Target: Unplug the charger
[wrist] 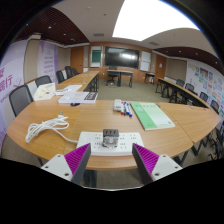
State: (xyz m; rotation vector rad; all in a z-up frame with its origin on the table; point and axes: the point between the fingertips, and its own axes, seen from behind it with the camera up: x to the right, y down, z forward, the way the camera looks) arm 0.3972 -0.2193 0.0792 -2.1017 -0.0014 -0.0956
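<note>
The gripper (111,160) is hovering level over the curved wooden table (180,120), its purple-padded fingers (77,157) spread wide apart and holding nothing. The small grey charger block (110,136) is sitting on the white power strip (109,144) just ahead, between them. Closing off-centre is risking dragging the strip along instead.

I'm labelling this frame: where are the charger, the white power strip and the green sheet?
charger (110,136), gripper view, its dark top.
white power strip (60,121), gripper view, its body.
green sheet (152,115), gripper view, its middle.
</note>
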